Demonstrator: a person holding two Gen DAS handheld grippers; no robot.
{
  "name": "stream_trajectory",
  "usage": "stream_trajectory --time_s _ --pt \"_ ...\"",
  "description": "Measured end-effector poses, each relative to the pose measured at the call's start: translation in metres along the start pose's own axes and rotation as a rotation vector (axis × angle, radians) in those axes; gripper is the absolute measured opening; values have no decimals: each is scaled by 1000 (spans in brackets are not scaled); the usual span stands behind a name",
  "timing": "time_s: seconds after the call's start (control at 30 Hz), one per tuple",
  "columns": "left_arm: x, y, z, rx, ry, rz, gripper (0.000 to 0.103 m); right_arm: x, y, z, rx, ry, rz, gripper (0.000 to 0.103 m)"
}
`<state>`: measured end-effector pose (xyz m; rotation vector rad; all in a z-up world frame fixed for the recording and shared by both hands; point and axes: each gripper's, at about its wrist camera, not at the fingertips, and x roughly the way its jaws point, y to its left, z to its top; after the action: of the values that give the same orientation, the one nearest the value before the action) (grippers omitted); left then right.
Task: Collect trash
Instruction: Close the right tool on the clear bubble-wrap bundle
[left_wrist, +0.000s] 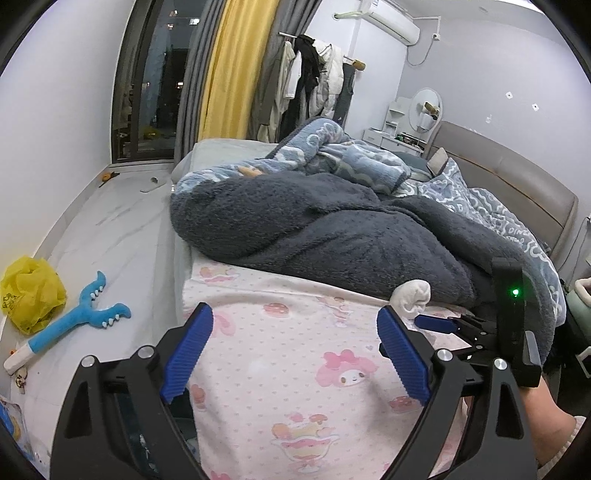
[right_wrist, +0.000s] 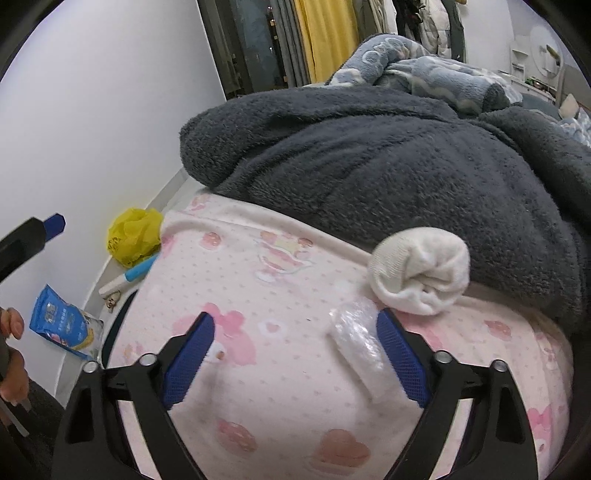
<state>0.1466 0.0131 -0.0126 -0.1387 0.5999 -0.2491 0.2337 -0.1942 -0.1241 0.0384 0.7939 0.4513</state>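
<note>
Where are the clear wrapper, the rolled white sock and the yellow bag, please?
clear wrapper (right_wrist: 356, 341), right wrist view, middle of the crinkled plastic.
white sock (right_wrist: 421, 282), right wrist view, centre of the roll.
yellow bag (left_wrist: 31, 291), left wrist view, middle of the crumpled bag.

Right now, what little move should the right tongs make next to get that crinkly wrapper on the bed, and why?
Probably slide a bit to the right and then close. The right tongs are open over the pink sheet, and the clear wrapper lies against the inside of the right-hand finger rather than centred. The rolled white sock sits just beyond it, so a short, careful move should avoid grabbing that too.
</note>
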Motion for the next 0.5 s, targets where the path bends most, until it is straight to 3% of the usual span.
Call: stream_trajectory --time_s 0.37,0.5 --pt "18 -24 1 6 20 -37 92 -5 -32 -12 -5 10 -46 65" --pt "26 -32 1 9 27 -46 92 -4 -49 -17 10 27 -90 45"
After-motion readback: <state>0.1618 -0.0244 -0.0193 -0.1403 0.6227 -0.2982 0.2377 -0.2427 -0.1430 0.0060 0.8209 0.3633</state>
